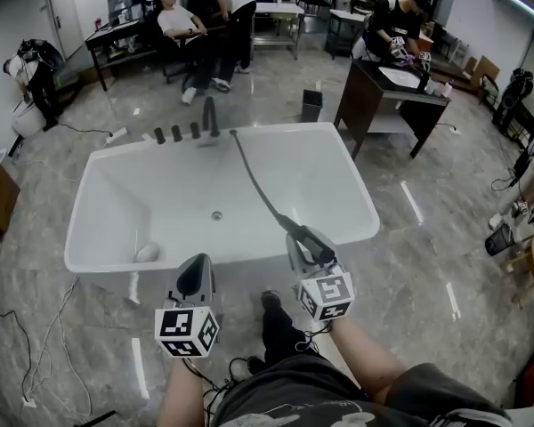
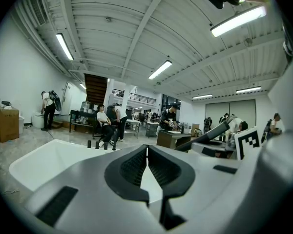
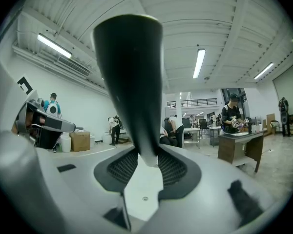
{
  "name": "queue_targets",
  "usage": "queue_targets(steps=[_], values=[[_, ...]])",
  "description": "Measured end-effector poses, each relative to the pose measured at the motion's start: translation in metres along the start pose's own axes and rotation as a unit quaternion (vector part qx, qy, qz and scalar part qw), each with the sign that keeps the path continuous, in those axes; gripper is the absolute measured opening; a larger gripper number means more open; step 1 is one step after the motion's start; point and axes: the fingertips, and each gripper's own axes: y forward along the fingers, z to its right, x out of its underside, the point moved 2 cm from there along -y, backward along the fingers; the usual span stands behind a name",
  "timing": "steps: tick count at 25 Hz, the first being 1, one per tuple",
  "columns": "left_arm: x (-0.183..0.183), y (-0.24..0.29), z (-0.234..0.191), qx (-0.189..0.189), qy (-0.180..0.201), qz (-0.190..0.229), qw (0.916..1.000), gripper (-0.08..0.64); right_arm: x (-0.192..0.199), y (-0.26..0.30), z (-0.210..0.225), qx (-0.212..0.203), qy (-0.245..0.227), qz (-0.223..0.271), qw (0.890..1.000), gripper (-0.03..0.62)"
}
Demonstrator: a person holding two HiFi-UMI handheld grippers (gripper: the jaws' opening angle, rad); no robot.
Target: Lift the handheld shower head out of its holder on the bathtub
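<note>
1. The right gripper (image 1: 310, 247) is clamped on the shower head (image 3: 129, 82). Its pads press the narrow end of the handle, and the wider end stands clear beyond the jaws.
2. The left gripper (image 1: 194, 278) hangs just beside it, jaws together with nothing between them. It takes no part in the hold.
3. Both grippers sit by the near rim of the tub (image 1: 116, 258). The shower head is therefore close to the person and well apart from the far rim.
4. The hose (image 1: 254, 174) runs from the handle in a nearly straight line across the basin. It meets the far rim just beside the row of fittings (image 1: 194, 130).
5. The lift looks done, since the head is out and carried in the air. I cannot pick out the holder itself among those fittings. Little seems left beyond keeping the grip steady.
6. The shower head is a slim, dark, matte wand that flares from a narrow end to a broader, flat-topped end. Its hose is dark too.
</note>
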Motion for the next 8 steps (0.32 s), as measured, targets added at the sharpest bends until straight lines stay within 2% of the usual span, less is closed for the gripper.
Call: queue_targets(steps=[8], values=[[0.0024,-0.0016,0.0028,-0.001,0.007,-0.003,1.0000,0.017,0.0016,-0.0033,-0.0005,0.000,0.004,0.000,1.000,0.137]])
